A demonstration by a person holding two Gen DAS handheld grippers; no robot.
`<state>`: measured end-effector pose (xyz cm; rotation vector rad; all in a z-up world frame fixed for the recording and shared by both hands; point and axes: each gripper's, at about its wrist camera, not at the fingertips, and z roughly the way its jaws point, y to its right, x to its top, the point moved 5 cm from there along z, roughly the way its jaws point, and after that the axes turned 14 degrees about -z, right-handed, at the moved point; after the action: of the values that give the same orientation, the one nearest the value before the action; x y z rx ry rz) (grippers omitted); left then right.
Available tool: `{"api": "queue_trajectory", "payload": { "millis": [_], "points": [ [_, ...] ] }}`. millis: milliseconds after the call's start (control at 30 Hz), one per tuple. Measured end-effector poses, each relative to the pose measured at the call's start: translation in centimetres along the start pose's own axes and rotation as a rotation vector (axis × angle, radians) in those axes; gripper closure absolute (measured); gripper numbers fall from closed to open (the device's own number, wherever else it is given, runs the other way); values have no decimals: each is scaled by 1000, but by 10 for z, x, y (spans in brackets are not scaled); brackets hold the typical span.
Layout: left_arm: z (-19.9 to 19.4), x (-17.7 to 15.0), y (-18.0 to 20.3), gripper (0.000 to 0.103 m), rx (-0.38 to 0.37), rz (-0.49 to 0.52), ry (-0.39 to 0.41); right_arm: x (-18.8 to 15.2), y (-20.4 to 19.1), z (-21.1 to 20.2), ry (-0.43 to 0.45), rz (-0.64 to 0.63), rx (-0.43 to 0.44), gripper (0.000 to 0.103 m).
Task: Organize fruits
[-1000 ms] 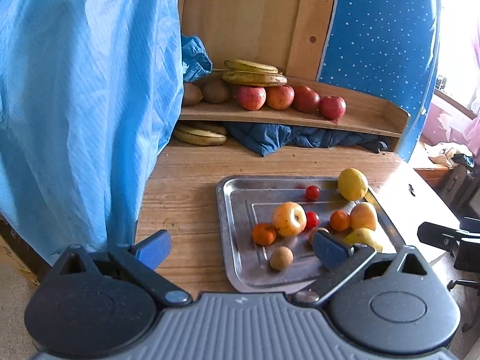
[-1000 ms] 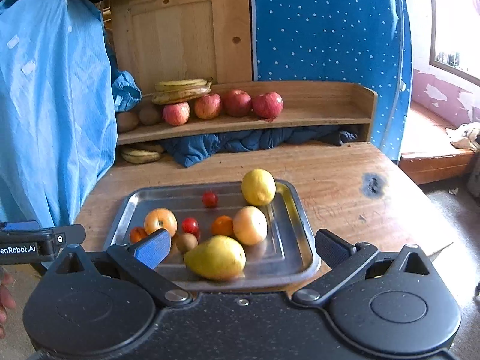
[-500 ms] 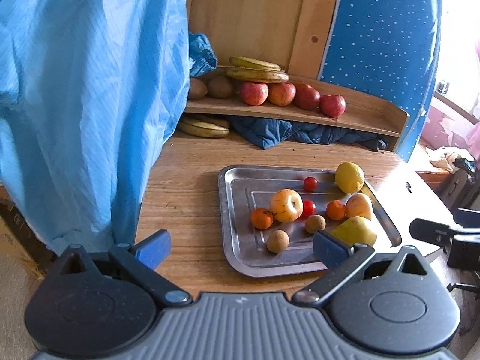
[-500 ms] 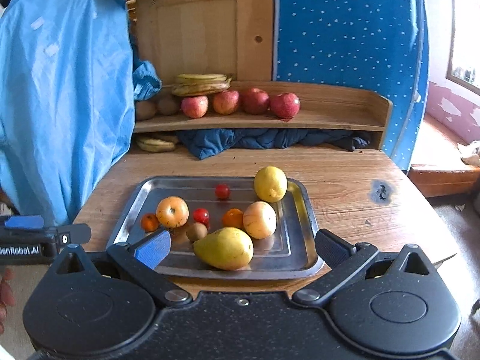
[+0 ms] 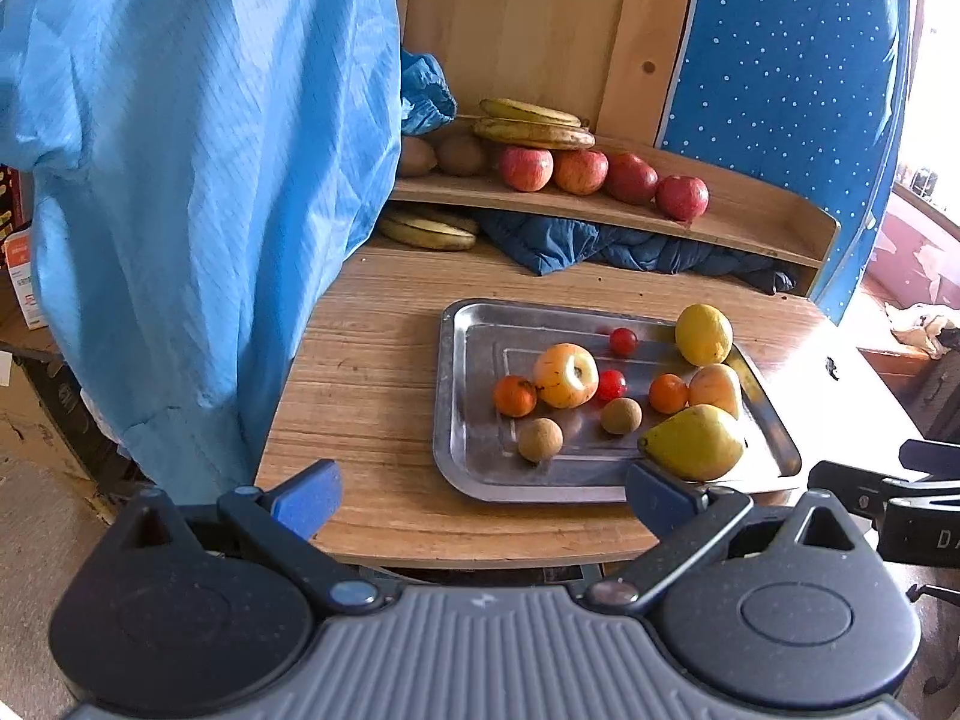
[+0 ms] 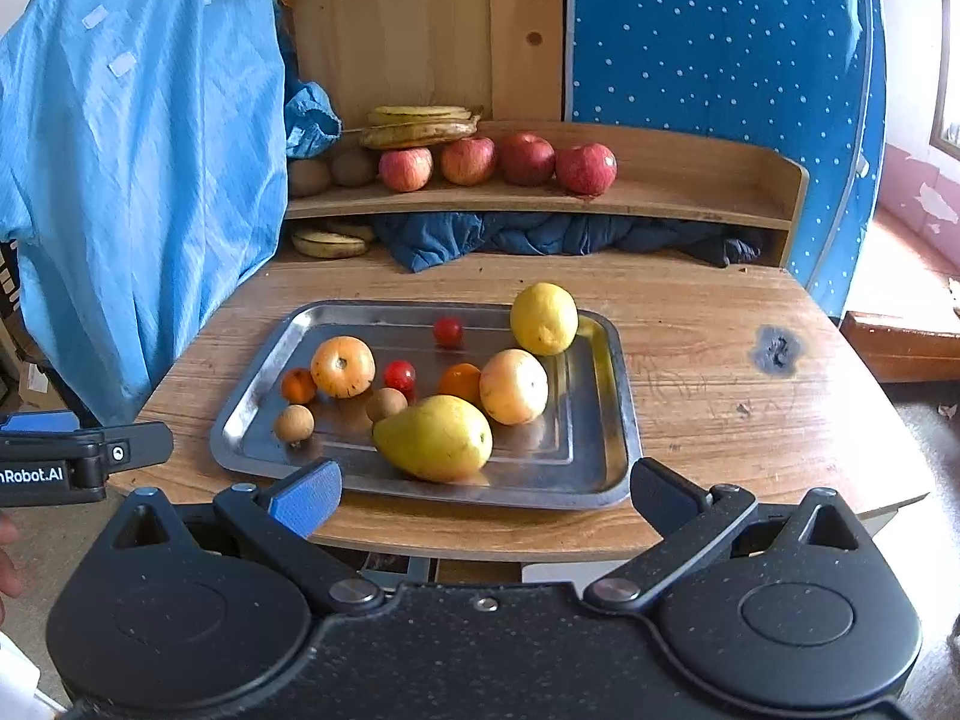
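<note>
A metal tray [image 5: 465, 468] [image 6: 606, 420] on the wooden table holds a yellow pear [image 5: 693, 443] [image 6: 433, 438], a lemon [image 5: 703, 334] [image 6: 543, 318], pale orange apples [image 5: 565, 375] [image 6: 513, 386], small oranges, cherry tomatoes [image 6: 447, 332] and two brown round fruits [image 5: 540, 439]. Red apples [image 5: 681, 196] [image 6: 585, 168], bananas [image 6: 420, 123] and kiwis line the wooden shelf behind. My left gripper [image 5: 483, 495] is open, empty, at the table's near edge. My right gripper [image 6: 485, 489] is open too, just short of the pear, holding nothing.
A light blue garment [image 5: 198, 180] hangs at the left beside the table. Dark blue cloth [image 6: 540, 237] and more bananas [image 5: 427, 233] lie under the shelf. A blue dotted panel [image 6: 720, 60] stands behind at the right. The table's right half shows a dark stain [image 6: 777, 349].
Both grippers have pulled back from the tray toward the table's near edge, so the tray looks smaller and farther. Both stay open and the fruits have not moved.
</note>
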<state>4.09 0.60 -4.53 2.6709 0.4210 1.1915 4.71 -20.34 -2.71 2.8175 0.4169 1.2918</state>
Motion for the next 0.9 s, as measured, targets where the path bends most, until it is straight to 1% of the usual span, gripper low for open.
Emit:
{"api": "queue_trajectory", "payload": {
  "millis": [333, 900],
  "points": [
    [-4, -5, 8, 1, -5, 24, -7, -7, 4, -3, -12, -1, 24, 1],
    [-6, -7, 8, 1, -4, 33, -12, -11, 7, -8, -3, 11, 14, 1]
  ]
}}
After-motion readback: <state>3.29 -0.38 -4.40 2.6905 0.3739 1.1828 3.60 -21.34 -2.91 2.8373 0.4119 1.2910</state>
